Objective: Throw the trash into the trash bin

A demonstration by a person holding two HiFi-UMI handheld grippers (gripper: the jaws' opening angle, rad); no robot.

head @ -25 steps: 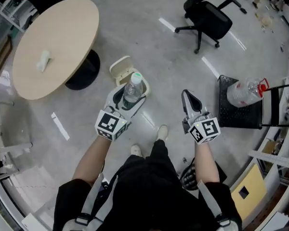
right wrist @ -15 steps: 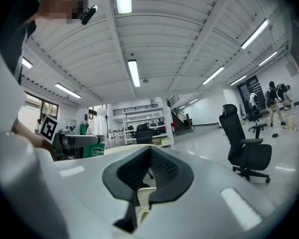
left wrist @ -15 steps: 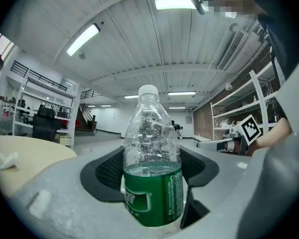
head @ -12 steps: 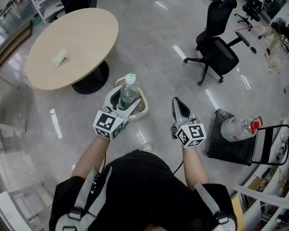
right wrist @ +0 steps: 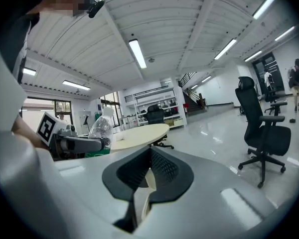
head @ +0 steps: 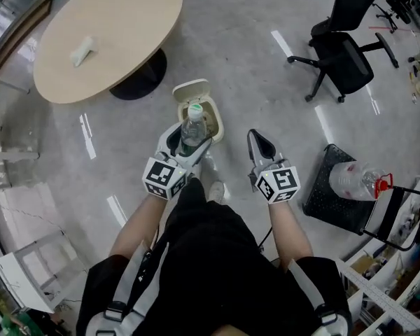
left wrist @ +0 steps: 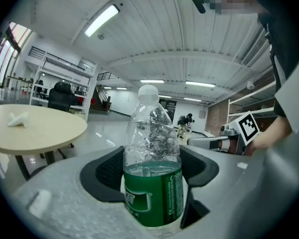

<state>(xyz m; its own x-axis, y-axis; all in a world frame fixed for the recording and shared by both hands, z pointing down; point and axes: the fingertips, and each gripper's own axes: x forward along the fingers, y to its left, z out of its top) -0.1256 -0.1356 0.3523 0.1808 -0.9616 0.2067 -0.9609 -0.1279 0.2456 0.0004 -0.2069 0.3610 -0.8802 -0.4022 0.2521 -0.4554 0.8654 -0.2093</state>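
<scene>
Bottle pinched in left claw, seemingly over open bin; right claw pressed together.

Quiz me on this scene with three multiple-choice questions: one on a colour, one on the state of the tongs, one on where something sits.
1. The label on the bottle in the left tongs is: A red; B green; C blue.
2. The right tongs are: A gripping the bottle; B wide open; C shut, empty.
3. The crumpled paper lies: A on the round table; B between the right tongs; C against the bottle.
Answers: B, a green band wraps the bottle; C, its pads meet with nothing between; A, it rests on the tabletop.
</scene>
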